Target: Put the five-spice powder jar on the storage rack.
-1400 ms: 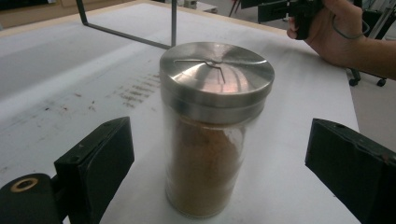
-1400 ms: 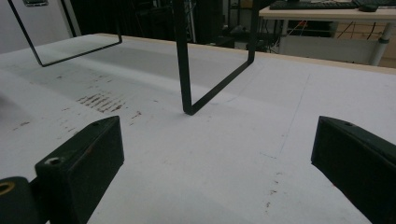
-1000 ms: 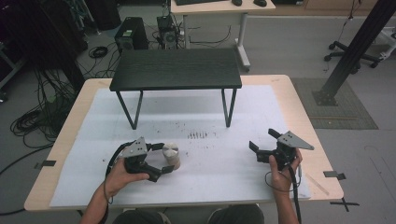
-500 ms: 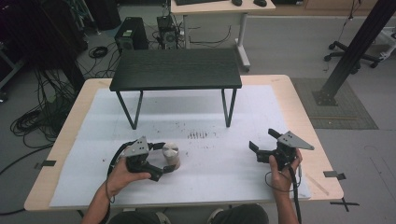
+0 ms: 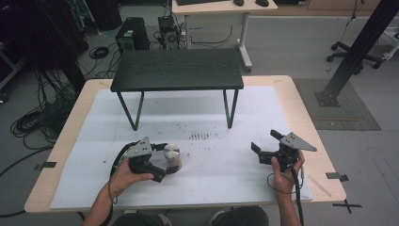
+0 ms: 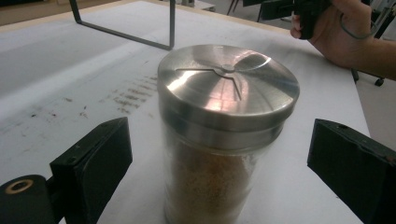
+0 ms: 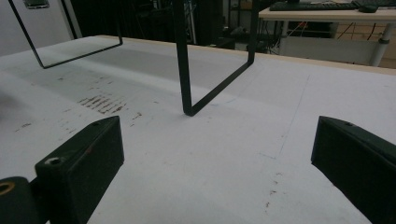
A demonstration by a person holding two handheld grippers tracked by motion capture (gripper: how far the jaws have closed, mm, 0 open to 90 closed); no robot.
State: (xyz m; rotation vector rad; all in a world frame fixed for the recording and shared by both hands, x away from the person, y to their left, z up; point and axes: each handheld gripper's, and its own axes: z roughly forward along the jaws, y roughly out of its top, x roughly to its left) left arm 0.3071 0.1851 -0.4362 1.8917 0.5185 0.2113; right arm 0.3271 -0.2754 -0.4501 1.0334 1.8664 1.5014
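White paper covers most of the wooden table (image 5: 301, 101), smudged with dark specks near the middle, and a small black stand (image 5: 178, 69) on thin metal legs occupies the far half. Beyond the table lie a grey floor, tangled cables, computer towers and a pale desk.

Work looks to be at its very start. A glass jar (image 5: 172, 156) with a brushed metal lid, filled with a brownish powder, stands upright on the paper at the near left. The left gripper (image 5: 165, 159) has its jaws spread on either side of the jar (in the left gripper view (image 6: 219, 154) neither black jaw touches the glass), so the jar is framed but not yet grasped. Closing on it and lifting are left to do, by my judgement.

The right gripper (image 5: 263, 146) is held well apart at the near right, jaws spread with nothing between them, pointing across the bare paper toward the stand's legs.
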